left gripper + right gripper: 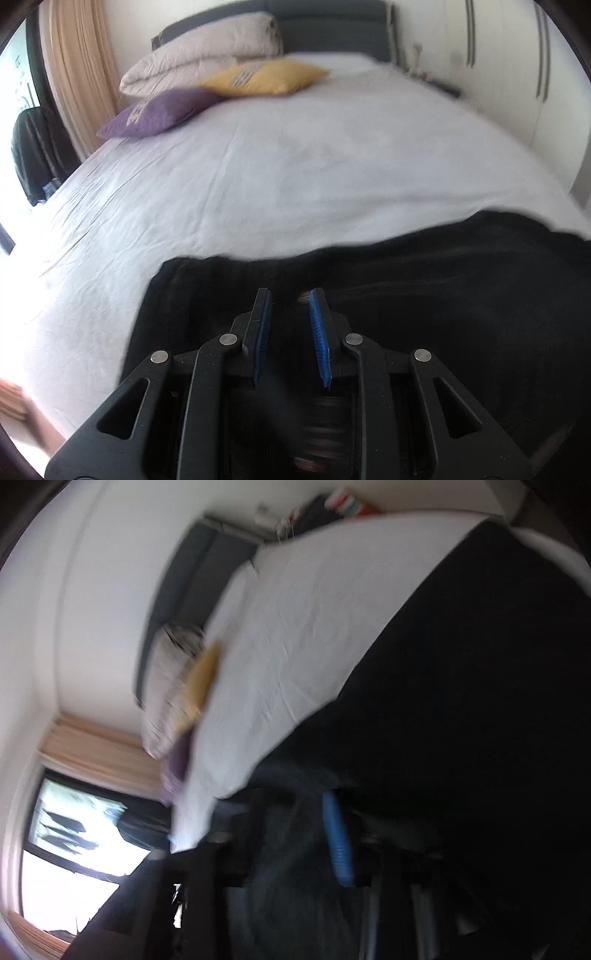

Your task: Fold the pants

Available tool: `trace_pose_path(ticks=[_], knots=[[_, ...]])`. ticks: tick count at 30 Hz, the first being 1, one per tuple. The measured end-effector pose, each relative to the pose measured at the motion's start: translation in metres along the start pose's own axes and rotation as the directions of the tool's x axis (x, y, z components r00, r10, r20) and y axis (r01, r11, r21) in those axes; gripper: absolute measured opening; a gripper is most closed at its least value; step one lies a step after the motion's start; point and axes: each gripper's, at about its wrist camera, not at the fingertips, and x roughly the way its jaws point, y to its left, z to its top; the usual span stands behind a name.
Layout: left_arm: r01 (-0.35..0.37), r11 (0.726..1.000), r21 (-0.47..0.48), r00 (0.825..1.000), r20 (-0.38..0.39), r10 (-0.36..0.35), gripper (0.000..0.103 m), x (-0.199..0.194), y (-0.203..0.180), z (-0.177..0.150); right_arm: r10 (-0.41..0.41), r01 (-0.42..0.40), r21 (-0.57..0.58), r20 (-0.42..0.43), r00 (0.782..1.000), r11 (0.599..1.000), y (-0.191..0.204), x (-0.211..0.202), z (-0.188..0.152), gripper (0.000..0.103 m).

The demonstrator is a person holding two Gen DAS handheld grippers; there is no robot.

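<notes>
Black pants (pixel 443 295) lie spread over the near part of a bed with a white sheet (pixel 258 166). My left gripper (pixel 290 295) sits low over their left end, its blue pads (pixel 319 332) close together with dark cloth filling the narrow gap; it looks shut on the fabric. The right wrist view is rolled over and heavily blurred. There the pants (pixel 480 701) fill the right side. My right gripper (pixel 255 823) shows one blue pad (pixel 338 838) far from the other finger, so the jaws stand wide, and I see nothing pinched between them.
A folded duvet (pixel 207 51), a yellow pillow (pixel 266 77) and a purple pillow (pixel 159 112) lie by the grey headboard (pixel 325 33). White wardrobe doors (pixel 517 55) stand on the right. A dark chair (pixel 33 147) and a curtain (pixel 81 55) are on the left by a window (pixel 74 842).
</notes>
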Motion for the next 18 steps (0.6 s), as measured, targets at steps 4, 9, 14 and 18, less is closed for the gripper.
trace_pose_path(ticks=[4, 9, 14, 18], knots=[[0.081, 0.986, 0.148, 0.996, -0.038, -0.076, 0.022, -0.005, -0.072, -0.006, -0.064, 0.064, 0.01, 0.017, 0.998, 0.998, -0.033, -0.045, -0.006, 0.057], [0.061, 0.986, 0.154, 0.993, -0.107, -0.045, 0.022, 0.009, -0.09, -0.028, -0.096, 0.087, 0.284, 0.016, 0.995, 0.955, -0.105, -0.105, -0.003, 0.017], [0.058, 0.985, 0.163, 0.992, -0.124, -0.038, 0.022, -0.004, -0.092, -0.037, -0.25, 0.232, 0.313, 0.016, 0.968, 0.921, -0.105, -0.14, -0.011, 0.044], [0.076, 0.987, 0.142, 0.993, -0.099, -0.062, 0.022, -0.025, -0.095, -0.037, -0.103, 0.084, 0.215, 0.078, 0.992, 0.973, -0.07, -0.137, -0.001, 0.057]])
